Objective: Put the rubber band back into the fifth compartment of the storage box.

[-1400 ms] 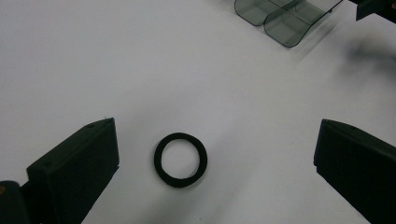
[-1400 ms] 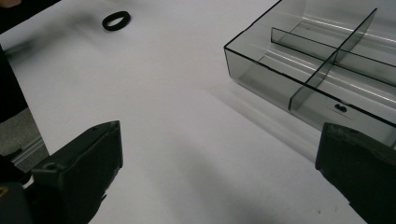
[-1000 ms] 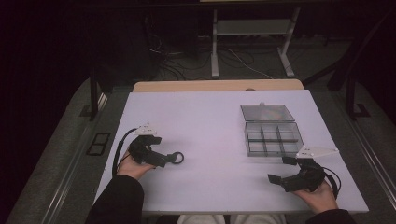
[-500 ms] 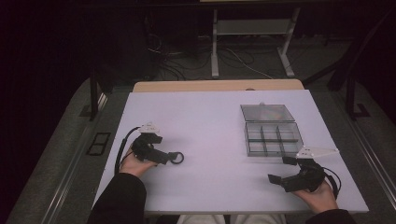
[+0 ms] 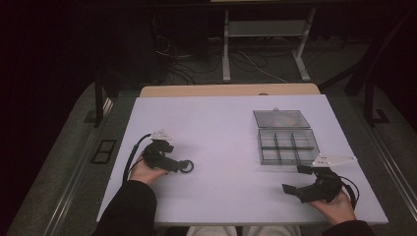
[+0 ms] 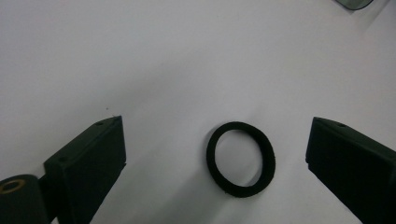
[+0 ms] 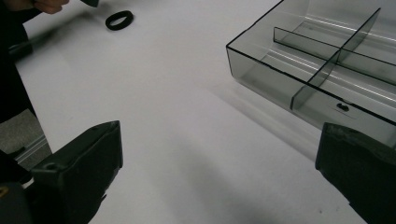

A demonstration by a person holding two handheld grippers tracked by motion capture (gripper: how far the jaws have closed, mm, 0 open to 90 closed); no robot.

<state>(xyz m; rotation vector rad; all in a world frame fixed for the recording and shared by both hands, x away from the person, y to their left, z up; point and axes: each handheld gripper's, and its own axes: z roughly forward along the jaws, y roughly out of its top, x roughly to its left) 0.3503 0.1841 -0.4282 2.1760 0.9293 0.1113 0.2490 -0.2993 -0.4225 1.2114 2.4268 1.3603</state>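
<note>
So the left gripper (image 6: 215, 154) has its jaws spread wide over the white table (image 5: 221, 128), and the flat black rubber ring (image 6: 241, 158) lies on the tabletop between them, touching neither jaw. Nothing's gripped. The right gripper (image 7: 219, 172) is wide open too and holds nothing, sitting near the front right edge just beside the clear smoky plastic compartment box (image 5: 287, 146). That box has its lid (image 5: 281, 118) flipped back, and one small dark bit sits in a near compartment
</note>
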